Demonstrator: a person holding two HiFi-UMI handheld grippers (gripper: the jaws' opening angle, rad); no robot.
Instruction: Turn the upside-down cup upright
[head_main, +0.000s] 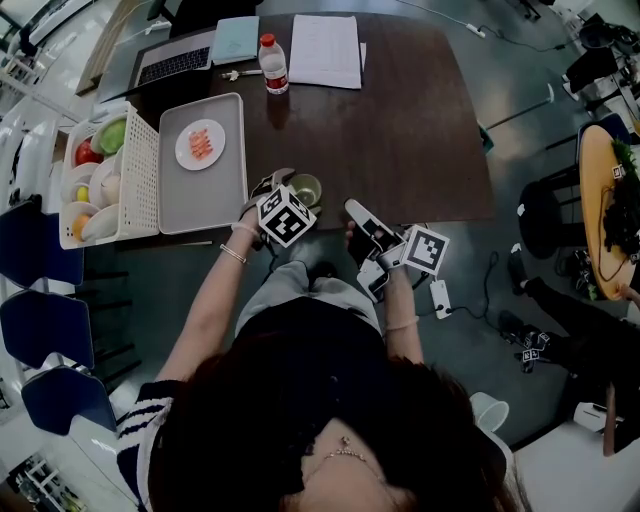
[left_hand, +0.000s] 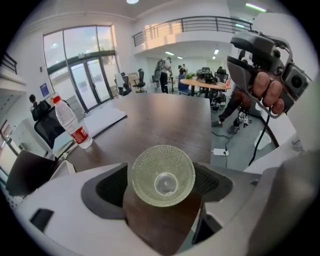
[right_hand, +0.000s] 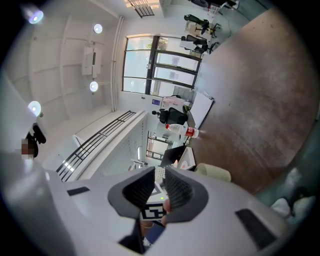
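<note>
- Cup parked right by the near edge of the bench, just off the near right corner of the tray. Reads as mouth-up from the head view.
- Loads of bare bench to the right of the cup and beyond it. Left side boxed in by the tray and the white basket.
- Far edge pretty crowded: bottle, paper sheet, laptop.
- Red label on the bottle, print too small to read, same story for the sheet. Just black-and-white square patterns on the marker cubes.
- Left tongs tipped steeply down, spread wide with the cup between the pads. Thin strip of bench showing beside one pad, so not clamped.
- Right tongs held level just off the near edge, right of the cup, aimed across at the other cube. Nearly closed, only a slim gap, nothing in it.
</note>
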